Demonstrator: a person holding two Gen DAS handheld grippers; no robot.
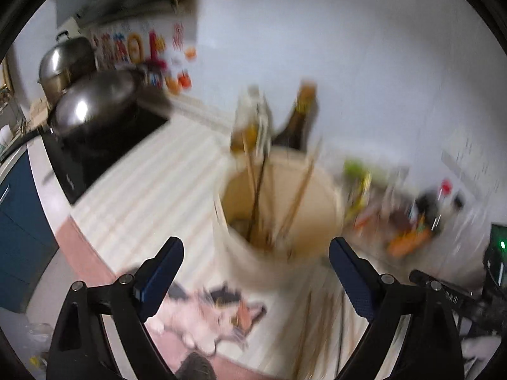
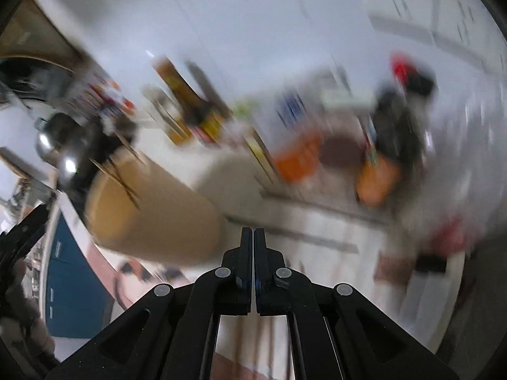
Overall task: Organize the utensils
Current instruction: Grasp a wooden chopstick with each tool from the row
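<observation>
Both views are blurred. A beige round utensil holder point(image 1: 234, 259) stands on the striped table mat with several chopsticks point(image 1: 258, 190) leaning in it. My left gripper point(image 1: 256, 243) is open wide, its blue-padded fingers point(image 1: 164, 269) on either side of the holder's near wall and clear of it. Thin sticks point(image 1: 312, 332), smeared by blur, seem to lie on the mat below the holder. In the right wrist view the holder point(image 2: 152, 209) and its chopsticks point(image 2: 123, 171) are to the left. My right gripper point(image 2: 253, 232) is shut above the mat with nothing between its fingers.
A wok point(image 1: 95, 104) sits on a black hob point(image 1: 104, 148) at the left, a steel pot point(image 1: 63, 63) behind it. Bottles point(image 1: 301, 117) stand behind the holder. Bottles and orange packets point(image 2: 377, 152) crowd the back right. Blue cabinets point(image 1: 19, 228) lie beyond the counter's left edge.
</observation>
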